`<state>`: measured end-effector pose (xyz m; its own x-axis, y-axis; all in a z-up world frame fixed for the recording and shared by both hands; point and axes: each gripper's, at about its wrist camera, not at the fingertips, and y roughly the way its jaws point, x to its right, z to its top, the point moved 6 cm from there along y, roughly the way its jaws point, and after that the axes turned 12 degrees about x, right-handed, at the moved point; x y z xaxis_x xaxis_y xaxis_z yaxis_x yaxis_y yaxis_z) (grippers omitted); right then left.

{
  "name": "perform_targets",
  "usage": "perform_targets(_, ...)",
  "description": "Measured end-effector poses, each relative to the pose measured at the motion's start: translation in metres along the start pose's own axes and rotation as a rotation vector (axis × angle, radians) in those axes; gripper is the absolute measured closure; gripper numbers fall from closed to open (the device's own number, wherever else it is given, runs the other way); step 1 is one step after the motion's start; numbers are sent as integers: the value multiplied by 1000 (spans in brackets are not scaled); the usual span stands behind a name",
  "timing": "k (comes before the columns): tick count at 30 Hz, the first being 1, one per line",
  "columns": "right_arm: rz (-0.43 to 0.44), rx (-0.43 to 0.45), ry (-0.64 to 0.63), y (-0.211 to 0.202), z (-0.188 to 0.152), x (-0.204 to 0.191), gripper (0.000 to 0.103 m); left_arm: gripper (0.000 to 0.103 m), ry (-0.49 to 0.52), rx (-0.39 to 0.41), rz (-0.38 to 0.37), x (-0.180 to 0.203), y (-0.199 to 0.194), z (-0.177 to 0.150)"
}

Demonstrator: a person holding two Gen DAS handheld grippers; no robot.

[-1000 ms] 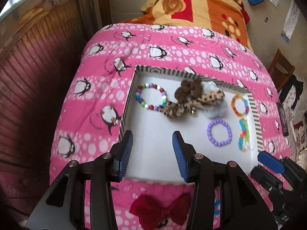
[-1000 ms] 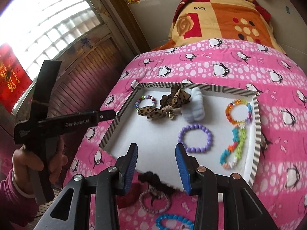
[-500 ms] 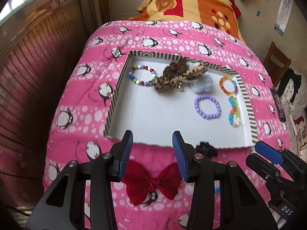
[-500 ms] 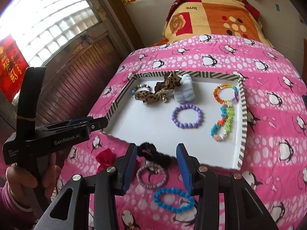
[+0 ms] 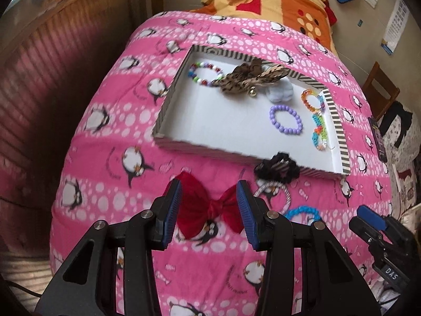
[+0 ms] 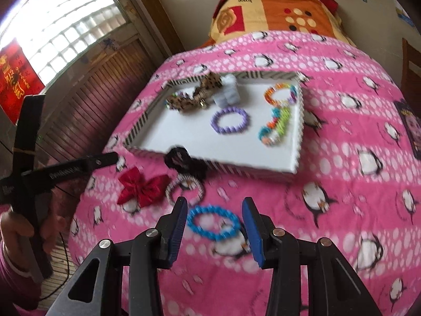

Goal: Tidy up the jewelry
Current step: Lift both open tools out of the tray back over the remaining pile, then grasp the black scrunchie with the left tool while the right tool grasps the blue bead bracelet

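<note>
A white tray with a striped rim (image 5: 168, 102) (image 6: 298, 121) lies on the pink penguin bedspread. It holds a multicolour bead bracelet (image 5: 204, 72), a leopard bow (image 5: 247, 80) (image 6: 194, 97), a white scrunchie (image 5: 280, 93), a purple bracelet (image 5: 285, 119) (image 6: 230, 119) and rainbow bracelets (image 5: 318, 123) (image 6: 276, 126). In front of the tray lie a red bow (image 5: 208, 212) (image 6: 142, 187), a black scrunchie (image 5: 277, 168) (image 6: 184, 162), a striped bracelet (image 6: 184, 187) and a blue bracelet (image 6: 213, 222). My left gripper (image 5: 209, 210) is open above the red bow. My right gripper (image 6: 215, 226) is open above the blue bracelet.
A wood-panelled wall (image 5: 52, 79) runs along the bed's left side. A folded orange blanket (image 5: 276, 2) lies at the far end. A phone (image 5: 377, 139) lies on the bedspread at the right, with a wooden chair (image 5: 381, 92) beyond it.
Both grippers have pulled back from over the tray toward the bed's near edge. The left one now hangs over the red bow, the right one over the blue bracelet. Both stay open.
</note>
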<state>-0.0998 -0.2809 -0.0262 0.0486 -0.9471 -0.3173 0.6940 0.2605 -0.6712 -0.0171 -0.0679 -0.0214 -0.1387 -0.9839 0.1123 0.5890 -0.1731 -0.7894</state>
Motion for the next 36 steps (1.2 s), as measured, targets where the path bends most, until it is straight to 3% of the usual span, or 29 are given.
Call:
perform_targets(10, 1, -46, 2, 0, -29, 9, 62, 60, -59, -37, 12, -19, -5, -30)
perform_targets(12, 8, -46, -6, 3, -29, 5, 62, 55, -68, -43, 7, -21, -3, -34)
perform_targets(19, 28, -23, -83, 17, -13, -16, 62, 52, -109, -81, -21, -26, 5, -45)
perform_targets(36, 5, -57, -84, 35, -21, -8, 62, 52, -42, -68, -82, 9, 24, -24)
